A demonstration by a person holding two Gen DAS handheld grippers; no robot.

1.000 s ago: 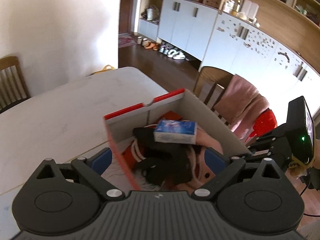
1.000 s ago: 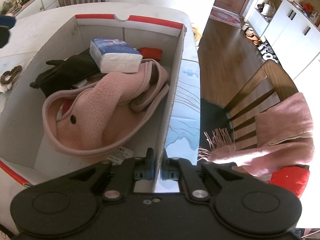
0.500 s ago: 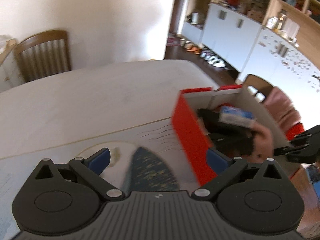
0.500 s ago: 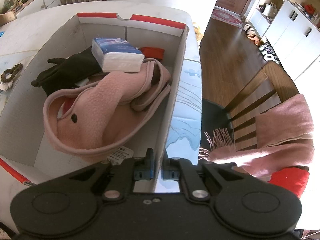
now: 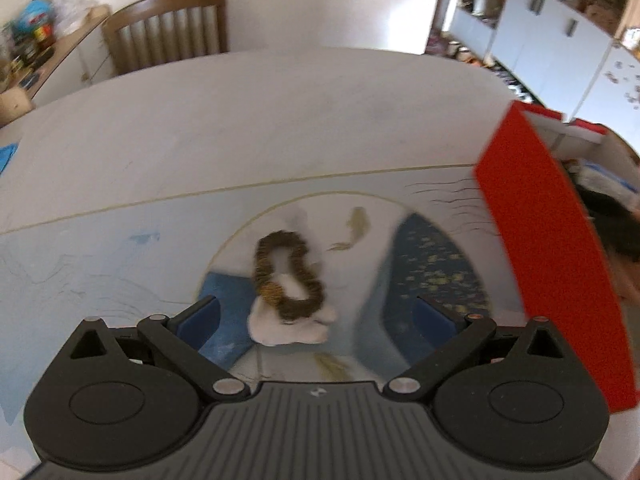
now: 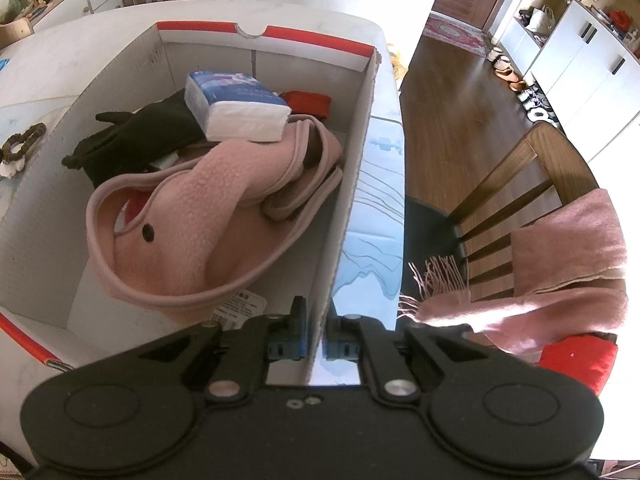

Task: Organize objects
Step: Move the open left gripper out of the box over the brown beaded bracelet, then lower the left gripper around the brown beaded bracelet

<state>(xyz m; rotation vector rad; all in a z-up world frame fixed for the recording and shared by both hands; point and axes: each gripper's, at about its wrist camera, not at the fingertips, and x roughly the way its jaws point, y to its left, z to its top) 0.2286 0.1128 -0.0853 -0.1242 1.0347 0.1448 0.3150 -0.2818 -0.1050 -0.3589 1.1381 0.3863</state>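
1. Right gripper, nearest me, pinches the box by its side wall; steadying step, I judge.
2. Left gripper hangs wide apart and empty over a brown scrunchie lying on a white cloth.
3. Next: lower, close on scrunchie, carry it to the box just right.
4. Table: painted mat, then pale bare top.
5. Beyond: wooden chair, white cupboards.

No text, brand or number could be read anywhere. A small white printed label lay on the floor of the red-and-white cardboard box, near the right wall, its lines too fine to make out. The blue-and-white tissue pack at the far end carried only blurred markings.
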